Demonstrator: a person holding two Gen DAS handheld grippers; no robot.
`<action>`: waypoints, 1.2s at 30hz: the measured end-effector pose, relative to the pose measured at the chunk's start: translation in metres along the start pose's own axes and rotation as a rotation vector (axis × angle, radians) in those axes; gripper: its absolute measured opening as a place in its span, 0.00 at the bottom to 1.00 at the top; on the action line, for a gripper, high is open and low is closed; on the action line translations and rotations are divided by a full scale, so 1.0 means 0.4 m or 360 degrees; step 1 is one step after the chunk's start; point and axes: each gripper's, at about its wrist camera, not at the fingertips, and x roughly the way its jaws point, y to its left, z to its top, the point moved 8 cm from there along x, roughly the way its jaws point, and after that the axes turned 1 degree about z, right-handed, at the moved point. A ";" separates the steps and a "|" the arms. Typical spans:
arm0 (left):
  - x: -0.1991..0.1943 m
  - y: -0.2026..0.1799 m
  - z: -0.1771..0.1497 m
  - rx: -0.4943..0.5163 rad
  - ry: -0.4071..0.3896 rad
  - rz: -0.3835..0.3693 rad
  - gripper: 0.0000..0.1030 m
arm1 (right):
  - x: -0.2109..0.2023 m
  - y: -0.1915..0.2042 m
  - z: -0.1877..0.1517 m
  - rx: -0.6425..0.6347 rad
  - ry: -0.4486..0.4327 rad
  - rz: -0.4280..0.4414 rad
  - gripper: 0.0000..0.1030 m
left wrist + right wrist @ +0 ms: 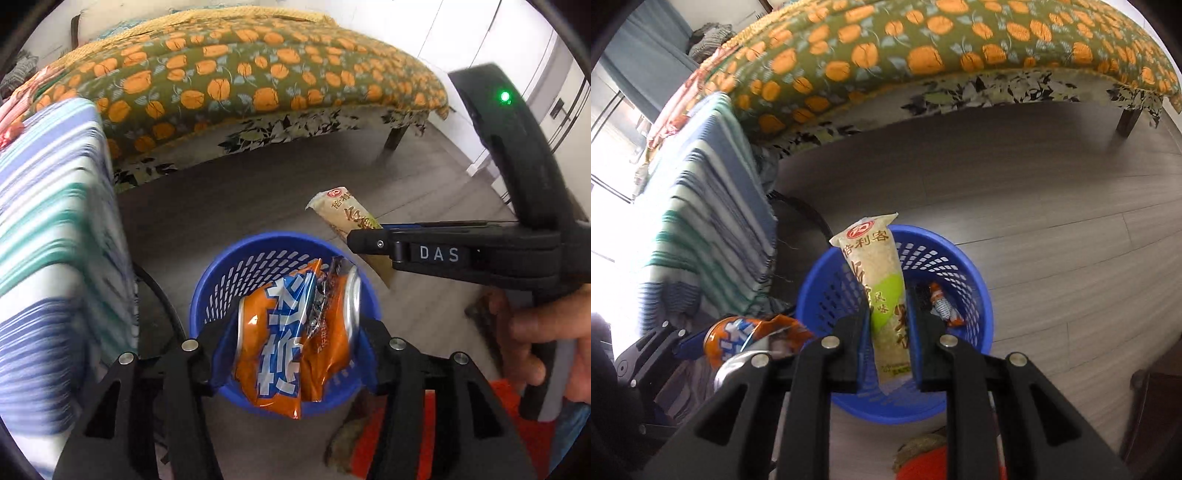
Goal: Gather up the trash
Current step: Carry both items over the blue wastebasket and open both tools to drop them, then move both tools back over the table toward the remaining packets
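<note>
A blue mesh basket (pixel 258 240) stands on the grey floor. My left gripper (pixel 295 332) hovers over it, shut on a crushed orange can (pixel 280 339) with blue and white lettering; the can fills the gap and touches both pads. In the right wrist view the same can (pixel 746 339) shows at the lower left. My right gripper (pixel 888 317) is shut on a long beige and green snack wrapper (pixel 882 280), held above the basket (pixel 964 258). From the left wrist view this gripper (pixel 365 240) and its wrapper (pixel 343 210) hang beyond the basket's right rim. A small orange wrapper (pixel 943 306) lies inside.
A bed with an orange-flowered cover (pixel 258 74) stands beyond the basket on a dark leg (pixel 397 134). A striped cloth (pixel 48 221) hangs close on the left. A black cable (pixel 162 295) runs beside the basket. A person's hand (pixel 554 339) grips the right tool. Something red-orange (pixel 406 443) lies on the floor below.
</note>
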 end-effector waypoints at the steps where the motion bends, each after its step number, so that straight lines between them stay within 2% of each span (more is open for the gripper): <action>1: 0.017 0.000 0.002 0.0007 0.0004 0.0013 0.54 | 0.015 -0.011 0.003 0.0015 0.0008 0.0003 0.19; 6: 0.095 0.003 0.011 0.0002 0.0024 0.0024 0.57 | 0.056 -0.036 0.005 0.0097 0.0055 0.0037 0.20; 7: 0.108 0.005 0.011 -0.0005 0.0030 0.0020 0.57 | 0.061 -0.043 0.007 0.0112 0.0060 0.0041 0.22; 8: 0.121 0.009 0.010 -0.0011 0.0034 0.0018 0.57 | 0.064 -0.048 0.010 0.0120 0.0061 0.0047 0.31; 9: 0.134 0.012 0.009 -0.0015 0.0035 0.0014 0.61 | 0.066 -0.052 0.013 0.0132 0.0056 0.0053 0.34; 11: 0.153 0.015 0.004 -0.0016 0.0035 0.0003 0.76 | 0.068 -0.058 0.017 0.0153 0.0053 0.0067 0.42; 12: 0.164 0.018 0.005 -0.0023 0.0034 0.0006 0.85 | 0.069 -0.060 0.017 0.0164 0.0055 0.0080 0.42; 13: 0.168 0.019 0.003 -0.0030 0.0032 0.0001 0.88 | 0.068 -0.061 0.019 0.0173 0.0051 0.0080 0.42; 16: 0.177 0.029 0.008 -0.0076 0.0044 -0.0030 0.90 | 0.049 -0.068 0.030 0.0206 0.0009 0.0095 0.42; 19: 0.151 0.031 0.015 -0.0096 0.0015 -0.0045 0.92 | 0.012 -0.077 0.049 0.0246 -0.0077 0.0097 0.51; 24: 0.029 0.009 0.024 -0.0127 -0.0051 -0.0118 0.92 | -0.080 -0.086 0.080 0.0267 -0.0281 0.0050 0.55; 26: -0.067 -0.011 0.023 -0.0162 -0.0091 -0.0226 0.92 | -0.129 -0.081 0.089 0.0251 -0.0391 -0.0006 0.66; 30: -0.262 -0.016 0.006 -0.0144 -0.0214 -0.0317 0.95 | -0.190 -0.051 0.090 0.0152 -0.0547 -0.0165 0.75; 32: -0.348 0.009 -0.013 -0.0111 -0.0283 -0.0289 0.95 | -0.209 -0.015 0.082 0.0081 -0.0611 -0.0218 0.77; 34: -0.420 0.066 -0.048 -0.0102 -0.0338 -0.0205 0.95 | -0.216 0.049 0.063 -0.0002 -0.0655 -0.0227 0.77; 36: -0.467 0.167 -0.110 -0.0148 -0.0346 -0.0092 0.95 | -0.220 0.140 0.038 -0.0117 -0.0701 -0.0240 0.80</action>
